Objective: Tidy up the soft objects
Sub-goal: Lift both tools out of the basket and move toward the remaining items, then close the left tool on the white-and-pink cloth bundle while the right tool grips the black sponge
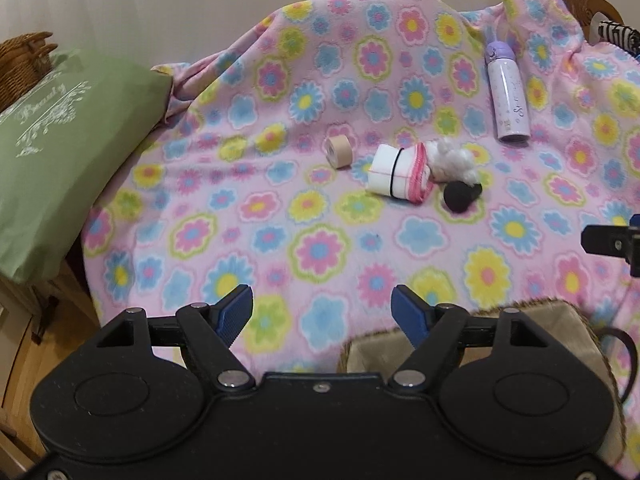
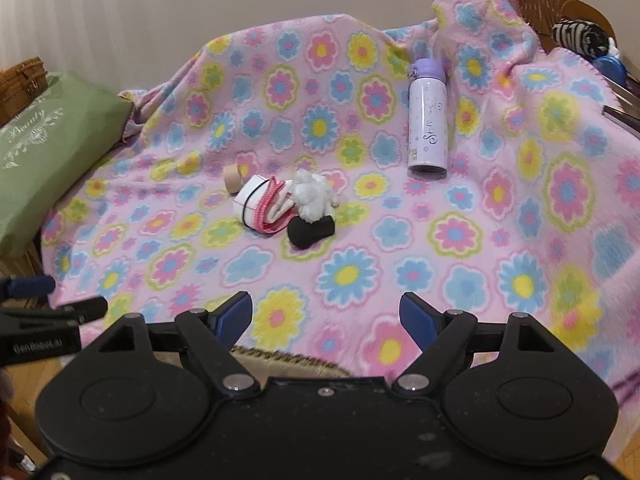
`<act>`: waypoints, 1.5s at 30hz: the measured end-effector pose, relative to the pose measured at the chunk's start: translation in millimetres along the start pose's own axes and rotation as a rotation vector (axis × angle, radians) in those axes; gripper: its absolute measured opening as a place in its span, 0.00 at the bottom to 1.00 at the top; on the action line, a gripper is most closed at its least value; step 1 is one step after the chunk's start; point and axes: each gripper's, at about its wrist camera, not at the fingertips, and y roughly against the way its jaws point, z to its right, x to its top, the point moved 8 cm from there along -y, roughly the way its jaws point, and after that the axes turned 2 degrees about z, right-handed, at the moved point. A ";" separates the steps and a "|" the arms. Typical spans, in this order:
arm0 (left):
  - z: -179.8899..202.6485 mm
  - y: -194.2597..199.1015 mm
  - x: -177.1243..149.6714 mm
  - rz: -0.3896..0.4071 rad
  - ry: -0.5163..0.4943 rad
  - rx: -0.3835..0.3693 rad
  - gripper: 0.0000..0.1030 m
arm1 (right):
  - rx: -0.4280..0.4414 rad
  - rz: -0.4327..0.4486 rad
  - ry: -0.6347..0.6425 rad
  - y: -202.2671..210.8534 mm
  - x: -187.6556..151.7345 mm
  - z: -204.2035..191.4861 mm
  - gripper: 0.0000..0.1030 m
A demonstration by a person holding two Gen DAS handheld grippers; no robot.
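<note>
- The left gripper (image 1: 323, 314) is hanging released, jaws apart with nothing between them, above the flowered blanket (image 1: 280, 168).
- The right gripper (image 2: 327, 320) is likewise standing released and empty over a basket rim (image 2: 288, 358).
- Farther out, a folded white cloth (image 1: 394, 170), white fluff (image 1: 454, 158) and a black roll (image 1: 460, 194) are lying clustered mid-blanket, a tape roll (image 1: 339, 152) just beside them.
- A lilac bottle (image 1: 506, 88) is lying beyond; a green pillow (image 1: 60, 148) is sitting at the left.

White folded cloth (image 1: 400, 175), fluffy white tuft (image 1: 452, 159) and black sponge (image 1: 460, 196) cluster mid-blanket (image 1: 320, 240).
</note>
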 end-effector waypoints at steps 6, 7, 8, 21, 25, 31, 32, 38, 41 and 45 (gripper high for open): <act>4.7 -32.4 16.7 0.017 -0.007 -0.008 0.71 | -0.004 0.001 0.043 -30.8 10.2 5.1 0.78; 5.4 -37.8 18.6 0.019 -0.007 -0.011 0.71 | -0.004 0.005 0.053 -35.7 11.8 5.0 0.78; 6.1 -42.7 20.0 0.021 -0.007 -0.014 0.71 | -0.004 0.006 0.064 -41.6 13.6 5.0 0.78; 8.7 -102.6 23.9 -0.009 0.029 -0.045 0.71 | 0.064 0.002 0.173 -118.1 23.8 -10.0 0.78; 7.3 -117.6 25.3 -0.020 0.032 -0.051 0.71 | 0.080 0.008 0.192 -139.8 27.2 -16.9 0.78; 5.3 -132.4 31.3 -0.020 0.045 -0.072 0.71 | 0.100 -0.013 0.203 -174.3 35.1 -22.6 0.78; 5.0 -134.2 32.3 -0.017 0.045 -0.076 0.71 | 0.097 -0.017 0.204 -180.0 35.9 -22.6 0.78; 3.1 -142.4 40.6 0.013 0.041 -0.105 0.72 | 0.088 -0.047 0.235 -211.0 37.2 -23.3 0.78; 3.9 -146.0 46.2 0.033 0.046 -0.129 0.77 | 0.111 -0.075 0.212 -220.1 35.1 -22.1 0.69; 10.8 -151.1 54.3 0.064 0.038 -0.162 0.80 | 0.142 -0.071 0.186 -223.5 34.9 -20.0 0.55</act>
